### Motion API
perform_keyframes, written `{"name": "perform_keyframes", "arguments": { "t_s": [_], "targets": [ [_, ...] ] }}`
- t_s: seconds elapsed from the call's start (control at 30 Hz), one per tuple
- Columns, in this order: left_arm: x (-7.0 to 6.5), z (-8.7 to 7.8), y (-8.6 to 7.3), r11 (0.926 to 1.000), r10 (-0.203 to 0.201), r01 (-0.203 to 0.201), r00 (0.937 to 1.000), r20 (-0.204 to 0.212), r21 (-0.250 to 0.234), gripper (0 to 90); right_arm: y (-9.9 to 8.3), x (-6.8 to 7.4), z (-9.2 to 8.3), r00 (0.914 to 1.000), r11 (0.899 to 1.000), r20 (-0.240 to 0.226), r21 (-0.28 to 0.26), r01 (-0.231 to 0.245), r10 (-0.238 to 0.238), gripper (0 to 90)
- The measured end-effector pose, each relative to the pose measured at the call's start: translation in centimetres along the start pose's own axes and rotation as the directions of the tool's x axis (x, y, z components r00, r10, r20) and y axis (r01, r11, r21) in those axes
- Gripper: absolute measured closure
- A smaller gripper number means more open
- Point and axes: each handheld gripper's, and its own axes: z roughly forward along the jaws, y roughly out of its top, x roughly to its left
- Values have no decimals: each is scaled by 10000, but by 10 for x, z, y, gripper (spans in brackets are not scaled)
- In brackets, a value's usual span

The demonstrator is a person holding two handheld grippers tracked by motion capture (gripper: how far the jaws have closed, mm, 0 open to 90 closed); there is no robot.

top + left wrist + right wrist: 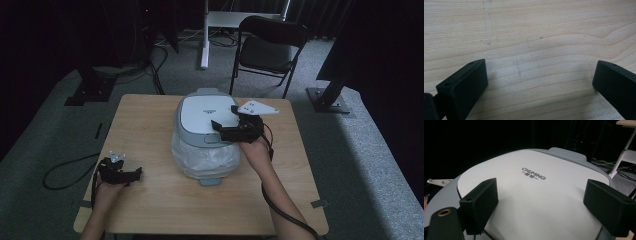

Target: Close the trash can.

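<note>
A rounded appliance (207, 120) with a grey rim and a white lid stands at the middle of the wooden table (145, 130); clear plastic wraps its lower body (202, 160). My right gripper (220, 130) hovers over the lid's near right part, jaws open and empty. In the right gripper view the lid (534, 162), printed "CHUMING", lies just under the spread jaws of that gripper (540, 195). My left gripper (135, 177) rests low at the table's near left. The left gripper view has this gripper (541, 75) open over bare wood, holding nothing.
A black folding chair (267, 47) and a white desk leg (205, 35) stand on the grey carpet beyond the table. A black cable (65, 170) loops on the floor at the left. Dark stands flank both sides.
</note>
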Motion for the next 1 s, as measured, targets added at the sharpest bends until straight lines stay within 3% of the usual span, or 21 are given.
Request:
{"name": "perform_keyframes", "arguments": {
  "t_s": [0.57, 1.0],
  "targets": [
    [0, 0, 0, 10000, -15, 15, 10000, -9, -2, 7, -7, 7, -1, 9994, 9997, 320, -211, 134, -127, 129],
    [0, 0, 0, 10000, -17, 17, 10000, -6, -1, 7, -5, -1, -5, 9982, 9998, 608, -199, 1, 11, 118]
  ]
}}
